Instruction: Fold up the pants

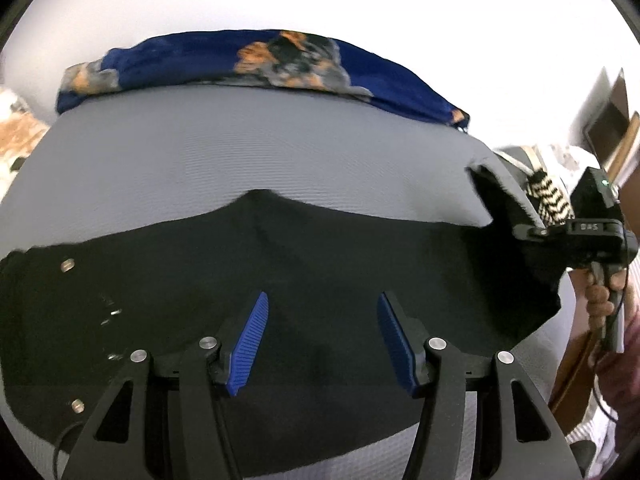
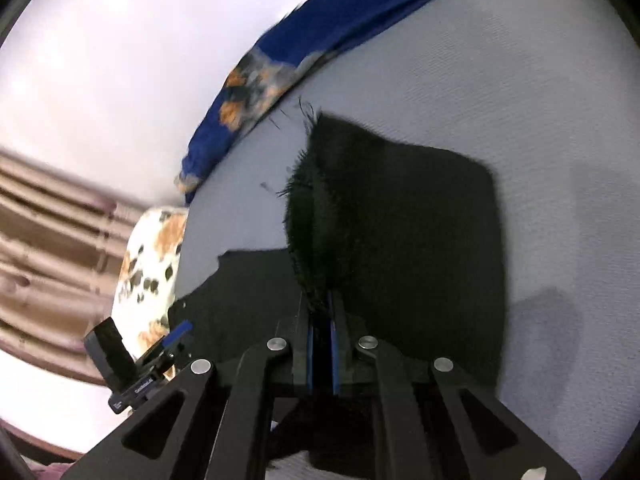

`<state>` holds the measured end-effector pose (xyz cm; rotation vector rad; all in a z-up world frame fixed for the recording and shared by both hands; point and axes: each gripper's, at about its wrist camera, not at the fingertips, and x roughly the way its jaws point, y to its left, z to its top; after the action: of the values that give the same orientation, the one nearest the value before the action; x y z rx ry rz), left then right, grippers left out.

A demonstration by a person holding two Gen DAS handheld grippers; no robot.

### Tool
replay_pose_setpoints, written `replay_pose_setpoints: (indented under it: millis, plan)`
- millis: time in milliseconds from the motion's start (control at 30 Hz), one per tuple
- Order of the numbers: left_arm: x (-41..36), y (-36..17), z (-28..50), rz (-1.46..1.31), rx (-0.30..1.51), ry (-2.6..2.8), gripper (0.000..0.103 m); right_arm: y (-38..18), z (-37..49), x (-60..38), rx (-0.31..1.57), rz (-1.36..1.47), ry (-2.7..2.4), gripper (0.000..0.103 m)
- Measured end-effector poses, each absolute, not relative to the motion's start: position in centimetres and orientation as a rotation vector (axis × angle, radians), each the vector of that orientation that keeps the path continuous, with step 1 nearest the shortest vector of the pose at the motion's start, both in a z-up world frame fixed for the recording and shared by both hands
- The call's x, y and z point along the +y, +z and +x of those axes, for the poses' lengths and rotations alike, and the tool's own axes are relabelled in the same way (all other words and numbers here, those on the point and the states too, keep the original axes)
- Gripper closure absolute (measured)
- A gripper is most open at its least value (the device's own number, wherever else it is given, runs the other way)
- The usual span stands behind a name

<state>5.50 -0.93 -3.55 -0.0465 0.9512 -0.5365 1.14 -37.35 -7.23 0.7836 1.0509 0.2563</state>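
Black pants point(image 1: 280, 280) lie flat across a grey bed sheet point(image 1: 240, 152), with metal rivets near the waist at the left. My left gripper point(image 1: 322, 300) is open, its blue pads apart, hovering just over the pants' middle. My right gripper point(image 2: 322, 300) is shut on the frayed hem of a pants leg point(image 2: 400, 220) and holds that end lifted off the sheet point(image 2: 520, 80). In the left wrist view the right gripper point(image 1: 520, 232) shows at the far right with the raised leg end. The left gripper point(image 2: 176, 334) shows at the lower left of the right wrist view.
A blue blanket with an orange and grey print point(image 1: 280, 60) lies along the far edge of the bed, also in the right wrist view point(image 2: 280, 68). A spotted pillow point(image 2: 152, 264) sits beside the bed. A white wall is behind. Brown curtains point(image 2: 52, 220) hang at the left.
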Motion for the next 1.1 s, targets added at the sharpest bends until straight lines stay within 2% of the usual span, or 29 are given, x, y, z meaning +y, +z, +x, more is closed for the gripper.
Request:
replay_pose_setpoints:
  millis: [467, 567, 633, 700, 867, 1100]
  plan:
    - [4.8, -6.9, 3.7, -0.156, 0.953, -0.519, 0.044, -12.1, 7.1, -20.4, 1.283, 0.493, 0.438, 0.094]
    - [4.6, -7.0, 3.6, -0.171, 0.962, -0.547, 0.044, -12.5, 6.9, -19.4, 1.28, 0.451, 0.432, 0.085]
    - [4.4, -7.1, 3.7, -0.183, 0.975, -0.572, 0.044, -12.0, 6.7, -19.3, 1.272, 0.465, 0.445, 0.066]
    - [3.9, -7.0, 3.7, -0.193, 0.986, -0.597, 0.044, -10.7, 6.2, -19.4, 1.236, 0.456, 0.439, 0.06]
    - [2.6, -7.4, 4.4, -0.276, 1.057, -0.714, 0.044, -8.2, 4.1, -22.0, 1.143, 0.481, 0.368, 0.054]
    - [0.1, -9.9, 6.3, -0.43, 1.263, -0.822, 0.046, -7.7, 0.9, -25.5, 1.047, 0.541, 0.217, 0.053]
